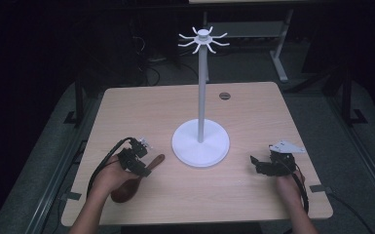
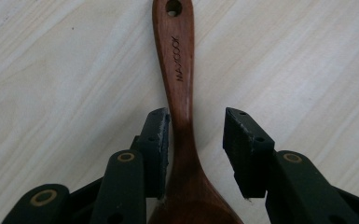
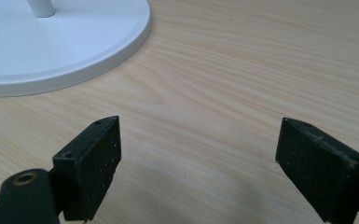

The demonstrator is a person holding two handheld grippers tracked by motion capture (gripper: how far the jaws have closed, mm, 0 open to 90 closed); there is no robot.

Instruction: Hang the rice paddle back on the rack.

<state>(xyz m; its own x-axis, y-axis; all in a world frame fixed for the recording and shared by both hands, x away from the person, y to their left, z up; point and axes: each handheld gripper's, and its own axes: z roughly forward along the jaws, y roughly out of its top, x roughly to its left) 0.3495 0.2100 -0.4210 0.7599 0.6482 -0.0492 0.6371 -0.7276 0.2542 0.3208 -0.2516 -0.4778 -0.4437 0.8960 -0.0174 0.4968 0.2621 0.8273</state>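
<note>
A dark brown wooden spoon [image 1: 124, 191] lies flat on the pale wooden table [image 1: 253, 112] at the front left, handle toward the white stand. My left gripper [image 1: 142, 168] is down over it. In the left gripper view the spoon [image 2: 179, 70] runs up between the jaws of the left gripper [image 2: 196, 116]. One pad [image 2: 157, 140] touches the handle's neck and the other stands apart from it, so it is open. My right gripper [image 1: 255, 163] hovers low at the front right, wide open, with bare table between the jaws of the right gripper [image 3: 198, 123].
A white stand [image 1: 202, 97] with a round base [image 1: 200, 146] and a ring of hooks [image 1: 203, 40] on top rises from the table's middle. Its base edge [image 3: 65, 51] lies ahead of the right gripper. A round cable port [image 1: 224, 95] sits at the far edge.
</note>
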